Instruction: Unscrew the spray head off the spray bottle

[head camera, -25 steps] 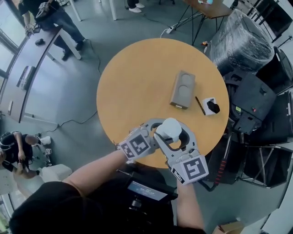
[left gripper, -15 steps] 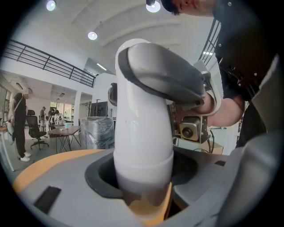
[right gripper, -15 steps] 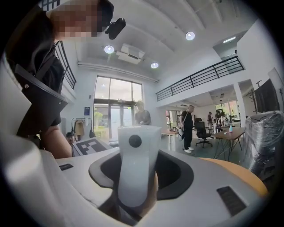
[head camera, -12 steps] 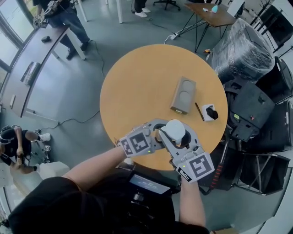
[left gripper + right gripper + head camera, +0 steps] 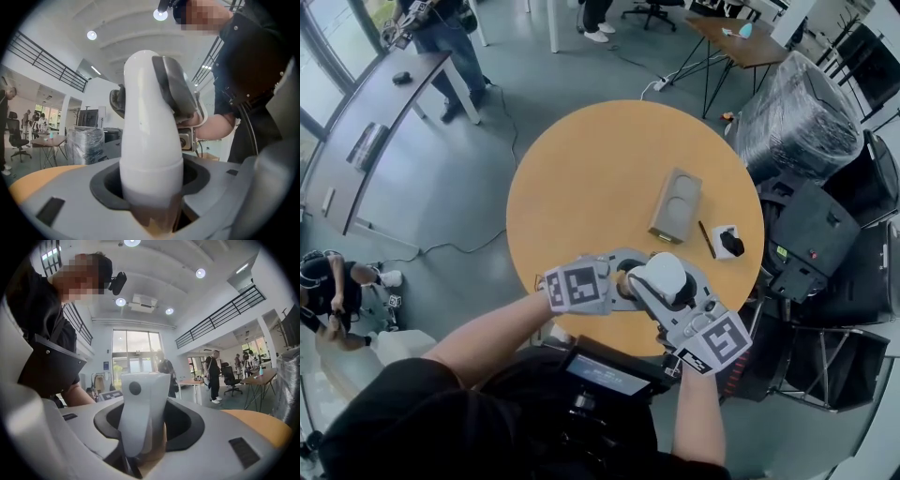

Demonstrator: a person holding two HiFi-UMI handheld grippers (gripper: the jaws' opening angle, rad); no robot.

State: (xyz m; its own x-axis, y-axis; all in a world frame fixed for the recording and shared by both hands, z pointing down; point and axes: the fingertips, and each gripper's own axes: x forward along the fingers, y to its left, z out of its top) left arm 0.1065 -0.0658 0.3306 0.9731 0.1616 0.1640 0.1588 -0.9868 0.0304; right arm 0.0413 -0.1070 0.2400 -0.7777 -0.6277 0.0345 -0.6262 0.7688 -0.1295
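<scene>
We see the white spray head (image 5: 143, 404) upright on the brownish spray bottle (image 5: 152, 215); our left gripper (image 5: 626, 281) clamps the bottle, jaws wide; our right gripper (image 5: 664, 286), jaws just narrowed, grips the head.

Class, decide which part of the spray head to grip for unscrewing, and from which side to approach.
The spray head is likely best gripped on its two flanks, above the collar, coming level from the nozzle face: it stands upright and is narrow there.

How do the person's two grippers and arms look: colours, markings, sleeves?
Both the left gripper and the right gripper are light grey, with curved jaws lined in dark grey. Each carries a cube with black-and-white square markers. The top is black, the forearms bare.
</scene>
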